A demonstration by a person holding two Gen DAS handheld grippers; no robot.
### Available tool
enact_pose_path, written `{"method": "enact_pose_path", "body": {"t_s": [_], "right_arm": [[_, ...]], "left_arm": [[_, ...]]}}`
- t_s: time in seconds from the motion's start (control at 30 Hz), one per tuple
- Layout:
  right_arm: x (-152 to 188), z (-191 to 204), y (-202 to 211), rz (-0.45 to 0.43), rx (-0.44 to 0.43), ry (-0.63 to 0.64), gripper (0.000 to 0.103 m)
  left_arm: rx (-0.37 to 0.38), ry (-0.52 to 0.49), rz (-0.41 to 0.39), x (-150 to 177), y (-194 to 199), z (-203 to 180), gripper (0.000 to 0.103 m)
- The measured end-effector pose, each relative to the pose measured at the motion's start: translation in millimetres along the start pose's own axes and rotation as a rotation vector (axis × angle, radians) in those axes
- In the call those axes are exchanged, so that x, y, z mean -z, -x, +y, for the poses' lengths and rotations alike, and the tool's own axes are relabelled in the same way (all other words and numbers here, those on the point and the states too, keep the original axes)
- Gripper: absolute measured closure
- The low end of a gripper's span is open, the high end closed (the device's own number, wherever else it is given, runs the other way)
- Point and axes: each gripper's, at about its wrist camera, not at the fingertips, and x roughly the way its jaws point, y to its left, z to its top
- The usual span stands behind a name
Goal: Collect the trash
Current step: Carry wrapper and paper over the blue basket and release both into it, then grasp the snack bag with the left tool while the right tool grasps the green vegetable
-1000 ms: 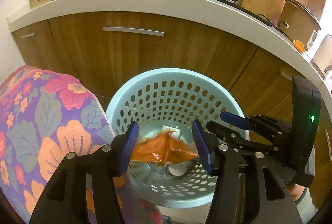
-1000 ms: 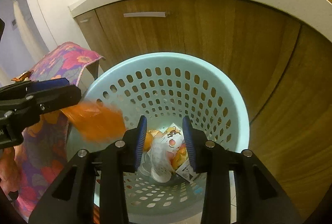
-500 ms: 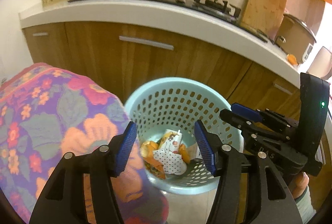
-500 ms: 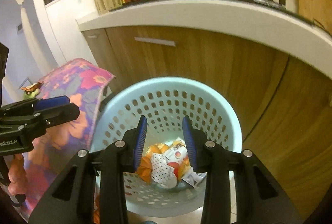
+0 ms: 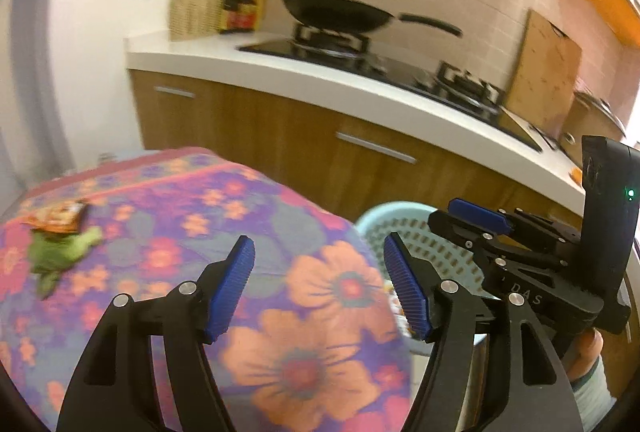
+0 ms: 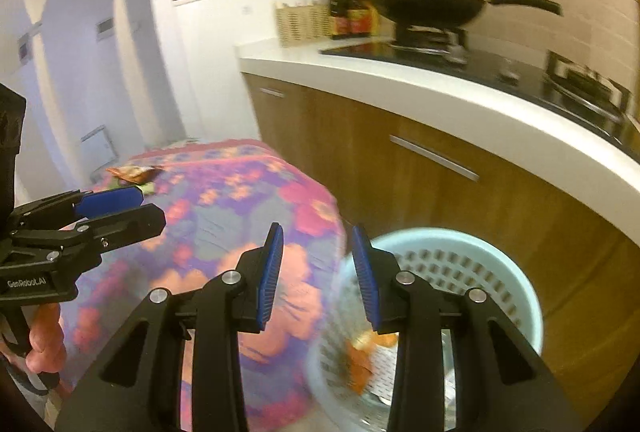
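Though blurred, basket (image 6: 516, 264) trash (image 6: 360, 356) partly hidden by gripper.

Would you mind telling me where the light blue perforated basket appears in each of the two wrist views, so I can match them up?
Left wrist view: the light blue basket sits right of centre, largely hidden behind the right gripper and the floral cloth.
Right wrist view: the basket fills the lower right, trash inside.
Shared landmark: the black wok on the stove.
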Motion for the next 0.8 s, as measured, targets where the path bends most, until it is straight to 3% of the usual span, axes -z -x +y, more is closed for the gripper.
{"method": "enact_pose_path", "body": {"t_s": [0.03, 0.1, 0.37, 0.57, 0.67, 0.8], "right_arm": [[-5, 9, -2, -0.002, -0.015, 0.006, 0.059], [-14, 25, -6, -0.014, -0.046, 0.017, 0.053], [-46, 106, -38, -0.014, -0.177, 0.102, 0.049], [-58, 174, -79, 0.022, -0.238, 0.205, 0.048], [-58, 200, -101, 0.048, -0.243, 0.263, 0.048], [-56, 220, -134, 0.107, -0.28, 0.302, 0.048]], "left_arm": [[-0.013, 0.006, -0.009, -1, 5, 7, 0.037], [-0.054, 0.018, -0.034, -3, 19, 25, 0.037], [-0.253, 0.115, -0.107, -9, 55, 116, 0.032], [-0.364, 0.212, -0.089, -13, 61, 194, 0.03], [-0.361, 0.243, -0.047, -15, 49, 226, 0.03], [-0.265, 0.324, 0.022, -13, 23, 266, 0.03]]}}
